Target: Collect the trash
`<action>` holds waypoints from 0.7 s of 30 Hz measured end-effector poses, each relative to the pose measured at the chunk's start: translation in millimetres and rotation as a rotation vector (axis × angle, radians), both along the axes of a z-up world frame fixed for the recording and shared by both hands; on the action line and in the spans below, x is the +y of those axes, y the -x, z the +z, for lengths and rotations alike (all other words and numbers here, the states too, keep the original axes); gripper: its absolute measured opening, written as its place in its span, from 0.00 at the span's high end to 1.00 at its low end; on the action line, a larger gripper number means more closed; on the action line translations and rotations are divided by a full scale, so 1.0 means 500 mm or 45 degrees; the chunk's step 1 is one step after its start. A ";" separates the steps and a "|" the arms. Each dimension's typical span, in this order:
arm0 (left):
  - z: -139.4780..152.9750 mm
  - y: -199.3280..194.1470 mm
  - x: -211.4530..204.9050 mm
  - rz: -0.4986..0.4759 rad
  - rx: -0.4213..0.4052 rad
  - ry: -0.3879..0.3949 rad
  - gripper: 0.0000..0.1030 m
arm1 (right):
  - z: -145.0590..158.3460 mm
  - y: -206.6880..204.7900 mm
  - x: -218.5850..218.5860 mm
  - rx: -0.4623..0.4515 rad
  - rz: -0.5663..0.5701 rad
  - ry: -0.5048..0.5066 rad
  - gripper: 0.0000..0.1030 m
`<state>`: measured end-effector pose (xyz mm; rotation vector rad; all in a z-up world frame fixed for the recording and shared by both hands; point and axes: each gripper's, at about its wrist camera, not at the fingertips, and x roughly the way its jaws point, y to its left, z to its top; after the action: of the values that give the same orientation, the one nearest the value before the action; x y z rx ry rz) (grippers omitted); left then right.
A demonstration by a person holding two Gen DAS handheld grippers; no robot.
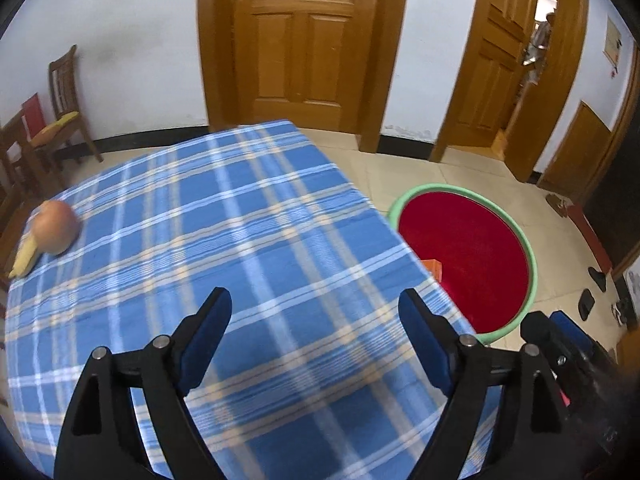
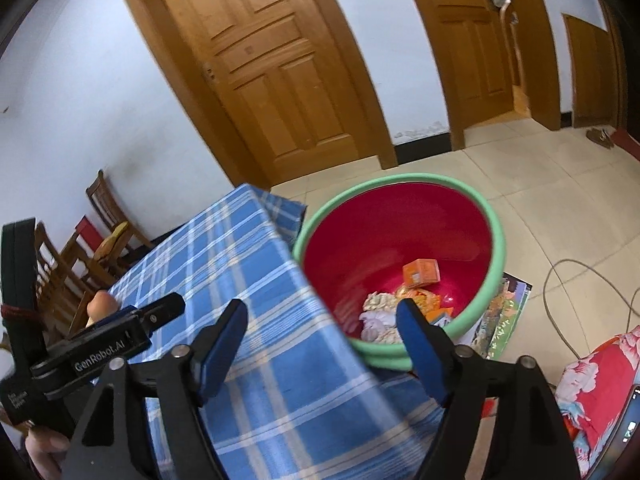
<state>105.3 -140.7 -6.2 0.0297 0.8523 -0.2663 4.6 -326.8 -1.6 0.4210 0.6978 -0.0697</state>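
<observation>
Left gripper (image 1: 314, 312) hangs over the checked blue tablecloth (image 1: 224, 208), jaws spread wide, nothing between the blue pads. Right gripper (image 2: 322, 322) is just as wide and just as empty, poised over the table's right edge with one finger above the cloth and the other above the tub. And there's the tub (image 2: 494, 224), red with a green rim, standing on the tiled floor right against that edge. Down in it sits the trash: an orange carton (image 2: 421, 272) and crumpled wrappers (image 2: 382, 312). Out on the far left of the table, an apple (image 1: 54, 227) rests touching a yellowish peel (image 1: 25, 258). Wooden doors (image 1: 302, 40) stand beyond.
</observation>
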 end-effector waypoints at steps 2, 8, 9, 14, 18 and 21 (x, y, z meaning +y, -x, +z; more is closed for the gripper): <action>0.005 0.013 0.020 0.021 -0.008 -0.006 0.17 | 0.002 0.006 0.014 0.002 0.009 0.010 0.18; 0.020 0.051 0.072 0.086 -0.030 -0.016 0.17 | 0.016 0.026 0.056 -0.018 0.035 0.038 0.11; 0.024 0.058 0.080 0.096 -0.038 -0.013 0.17 | 0.018 0.030 0.061 -0.022 0.037 0.041 0.11; 0.044 0.091 0.118 0.150 -0.074 0.011 0.17 | 0.040 0.049 0.085 -0.061 0.052 0.060 0.08; 0.054 0.115 0.146 0.187 -0.088 0.031 0.17 | 0.054 0.065 0.106 -0.088 0.064 0.083 0.07; 0.059 0.131 0.161 0.203 -0.097 0.034 0.17 | 0.060 0.075 0.121 -0.100 0.075 0.090 0.07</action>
<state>39.7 -60.4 23.3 -0.0523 0.7711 -0.1261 -32.7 -266.2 28.3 0.3336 0.6281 -0.0219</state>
